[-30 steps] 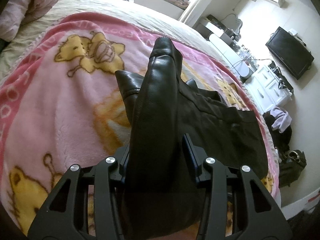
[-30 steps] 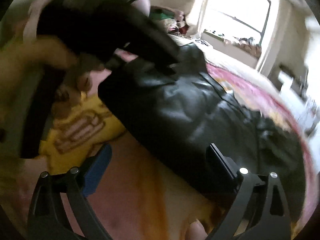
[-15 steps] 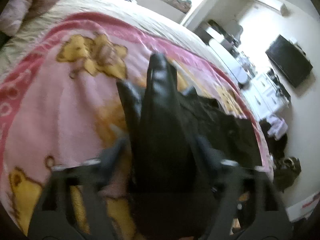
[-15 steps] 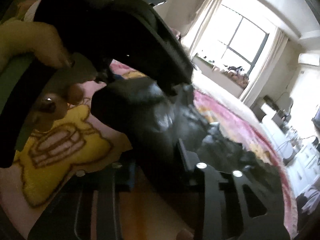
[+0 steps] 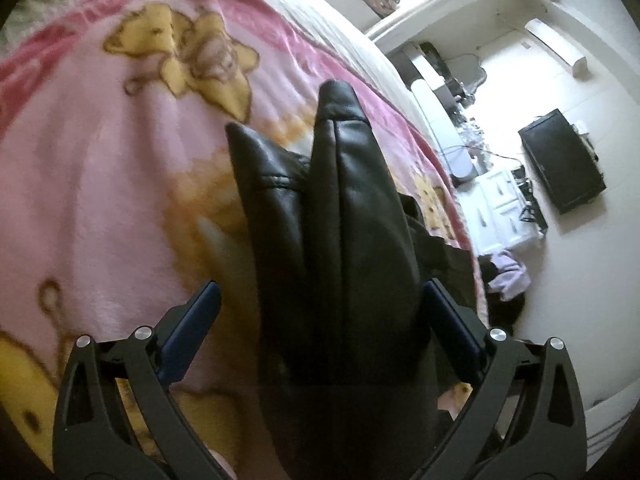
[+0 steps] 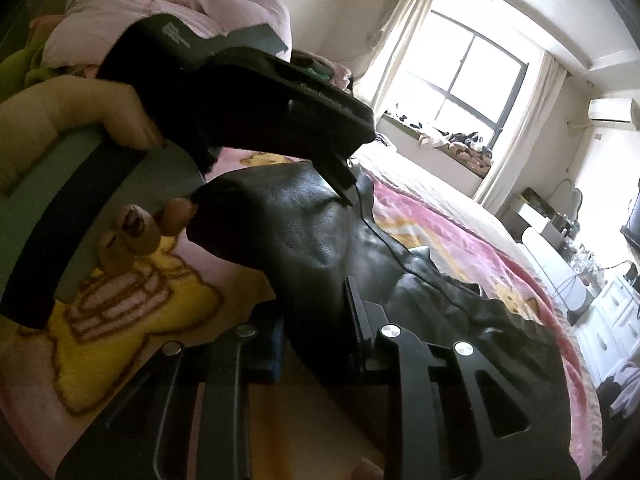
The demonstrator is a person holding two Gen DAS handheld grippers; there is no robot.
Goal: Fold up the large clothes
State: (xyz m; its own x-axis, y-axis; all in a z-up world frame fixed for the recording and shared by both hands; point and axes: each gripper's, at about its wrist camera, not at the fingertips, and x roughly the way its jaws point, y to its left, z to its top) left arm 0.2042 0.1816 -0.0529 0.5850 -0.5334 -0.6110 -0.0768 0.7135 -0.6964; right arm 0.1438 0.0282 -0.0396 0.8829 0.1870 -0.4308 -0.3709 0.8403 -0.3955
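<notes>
Across the pink blanket (image 5: 100,200) my black leather garment (image 5: 340,240) lies, bare fleece open to its left. My left gripper (image 5: 320,308) is opening, pads clear of the folded sleeve between them, while my right gripper (image 6: 316,320) is closing, pinching a fold (bed edge nearby on the right).

Right gripper (image 6: 316,320) fingers closing on black leather garment (image 6: 320,232) fold over pink blanket (image 6: 440,228); left gripper (image 6: 256,96) above

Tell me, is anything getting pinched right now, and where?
Yes. The right tool is closing on a near fold of the black leather garment. The left tool is opening, the garment between its fingers, unpinched.
</notes>
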